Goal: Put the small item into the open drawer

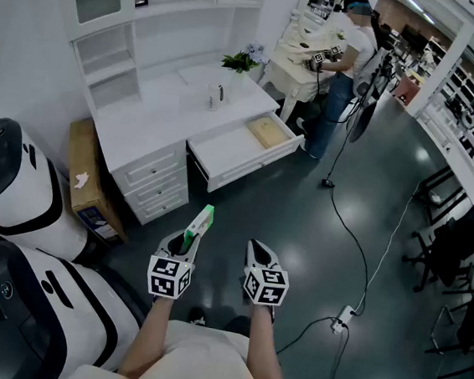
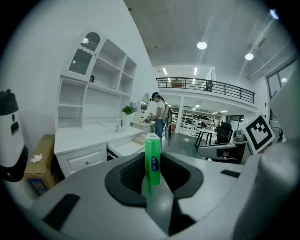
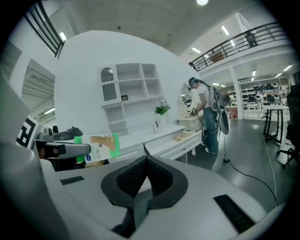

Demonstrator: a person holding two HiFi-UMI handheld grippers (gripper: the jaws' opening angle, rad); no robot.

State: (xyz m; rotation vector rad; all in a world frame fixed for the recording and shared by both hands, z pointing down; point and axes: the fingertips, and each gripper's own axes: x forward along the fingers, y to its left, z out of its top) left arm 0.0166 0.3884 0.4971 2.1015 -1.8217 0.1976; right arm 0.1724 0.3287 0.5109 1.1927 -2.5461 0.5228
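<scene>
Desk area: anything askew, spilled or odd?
Nothing spilled or damaged. The drawer stands open with a flat tan thing in it. A cardboard box lies on the floor beside the desk, crumpled paper on top.

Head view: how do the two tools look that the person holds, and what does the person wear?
The left tool and the right tool look alike: light grey shells that narrow to a point, with black ribbed pads inside. Each carries a white cube with black square markers. No sleeves show; the clothing is cream.
</scene>
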